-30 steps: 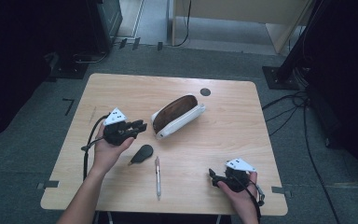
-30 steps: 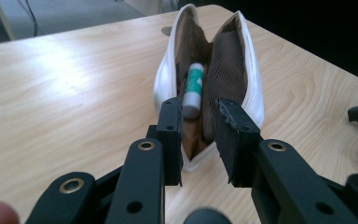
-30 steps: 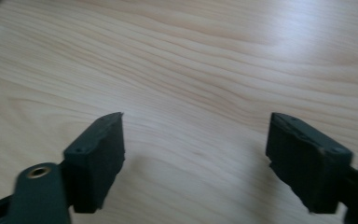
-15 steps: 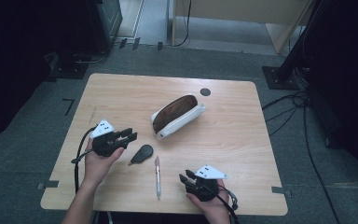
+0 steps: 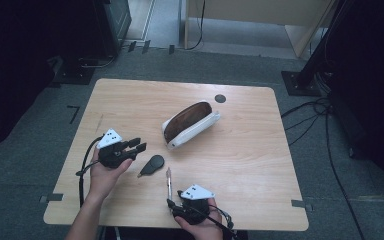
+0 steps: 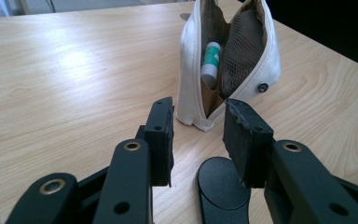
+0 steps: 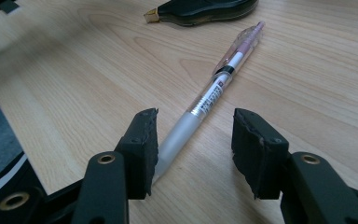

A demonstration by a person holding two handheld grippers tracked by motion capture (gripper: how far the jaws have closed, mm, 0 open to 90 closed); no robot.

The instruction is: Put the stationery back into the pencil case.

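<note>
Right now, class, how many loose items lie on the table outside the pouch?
2: a pen near the front edge and a black teardrop-shaped item just left of it. The pouch may hide more.

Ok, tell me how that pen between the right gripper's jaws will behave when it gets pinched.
The pen looks stiff and light. Its round, smooth barrel lies flat on the bare wooden table, so it may roll or slip sideways if the pads close off-centre. Its frosted grip section by the right gripper probably gives the best hold.

Left claw [image 6: 197,140] open over black oval thing [image 6: 221,189], white pouch [image 6: 228,60] just beyond w/ tube [image 6: 210,63] inside.
</note>
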